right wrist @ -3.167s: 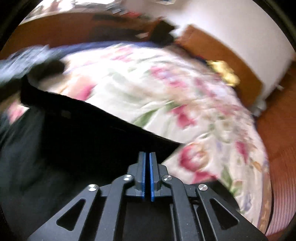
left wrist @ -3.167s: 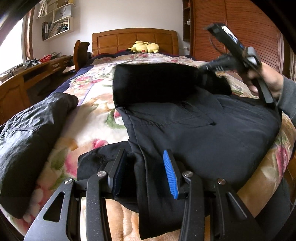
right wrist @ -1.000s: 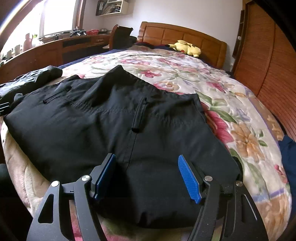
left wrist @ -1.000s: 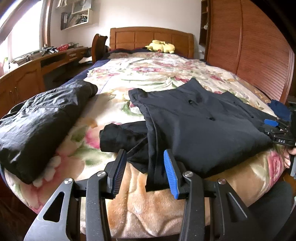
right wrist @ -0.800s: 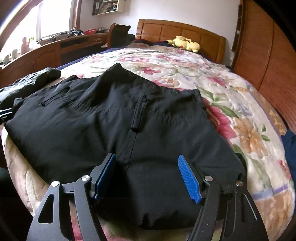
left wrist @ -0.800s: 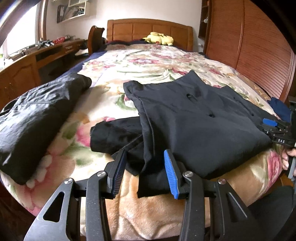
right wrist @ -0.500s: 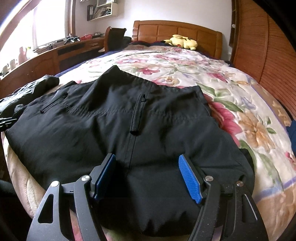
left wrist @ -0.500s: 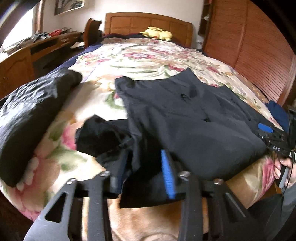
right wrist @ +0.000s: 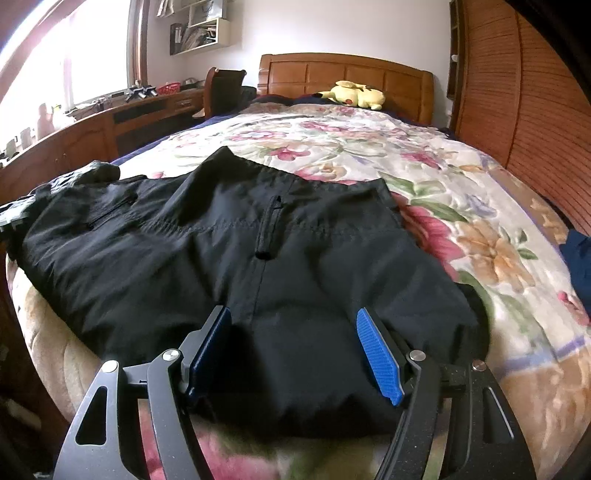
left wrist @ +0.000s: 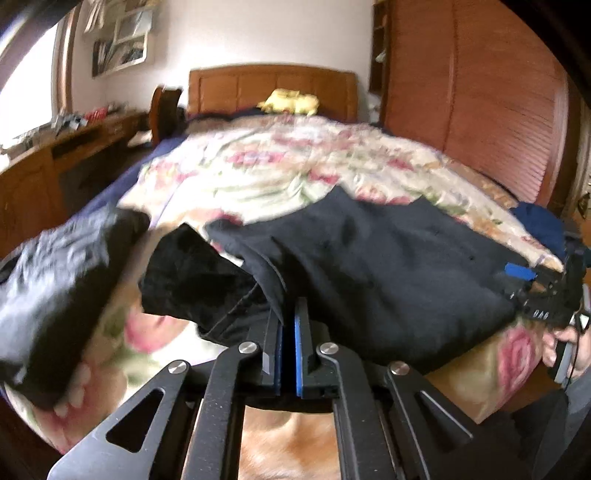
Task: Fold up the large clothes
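Pinching smooth black trousers (left wrist: 388, 273), left tool (left wrist: 288, 332) just clamped; right tool (right wrist: 295, 354) gapes wide.

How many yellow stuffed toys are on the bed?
1. The yellow stuffed toy lies at the far end of the bed, against the wooden headboard. Others may be hidden out of view.

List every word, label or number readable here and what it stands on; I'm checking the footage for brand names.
"DAS": white lettering, seen reversed and only roughly legible, on the black body of the right gripper, in the left wrist view.
Papers and books on the wall shelf: too small and blurred to read.
Black jacket: no readable label.
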The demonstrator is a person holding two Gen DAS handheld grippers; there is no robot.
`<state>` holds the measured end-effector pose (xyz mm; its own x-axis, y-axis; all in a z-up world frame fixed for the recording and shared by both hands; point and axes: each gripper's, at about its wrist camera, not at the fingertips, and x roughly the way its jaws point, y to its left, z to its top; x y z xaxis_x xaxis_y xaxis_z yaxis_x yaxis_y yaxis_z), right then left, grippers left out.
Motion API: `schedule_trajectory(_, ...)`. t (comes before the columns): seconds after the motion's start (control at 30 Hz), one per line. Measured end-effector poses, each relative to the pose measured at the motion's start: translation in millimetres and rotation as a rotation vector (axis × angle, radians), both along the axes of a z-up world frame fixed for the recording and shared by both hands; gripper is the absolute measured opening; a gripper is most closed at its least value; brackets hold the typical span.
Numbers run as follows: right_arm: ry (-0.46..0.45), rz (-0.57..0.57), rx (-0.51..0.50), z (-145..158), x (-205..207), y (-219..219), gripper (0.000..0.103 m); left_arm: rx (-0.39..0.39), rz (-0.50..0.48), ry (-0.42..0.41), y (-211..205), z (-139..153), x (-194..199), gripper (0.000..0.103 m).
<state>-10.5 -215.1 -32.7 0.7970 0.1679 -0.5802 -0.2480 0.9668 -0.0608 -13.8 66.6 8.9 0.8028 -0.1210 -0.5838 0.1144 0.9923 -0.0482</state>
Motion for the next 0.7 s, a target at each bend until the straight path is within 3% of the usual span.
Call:
schedule_trajectory(0.3, -0.029, -0.069, 0.004, 18.1, -16.6, -24.5, 0.072, 0.066, -0.193, -0.12, -90.1, 60.6, 23.4, 0.004)
schedule_trajectory(0.63, -0.118, -0.154, 0.032, 37.6, -31.4, -49.6, 0.072, 0.099, -0.357, -0.123, -184.7, 76.1, 48.0, 0.004)
schedule_trajectory(0.7, -0.09, -0.165, 0.027, 34.9, -26.3, -53.1, 0.072, 0.108, -0.389, -0.115, -203.5, 76.3, 52.4, 0.004)
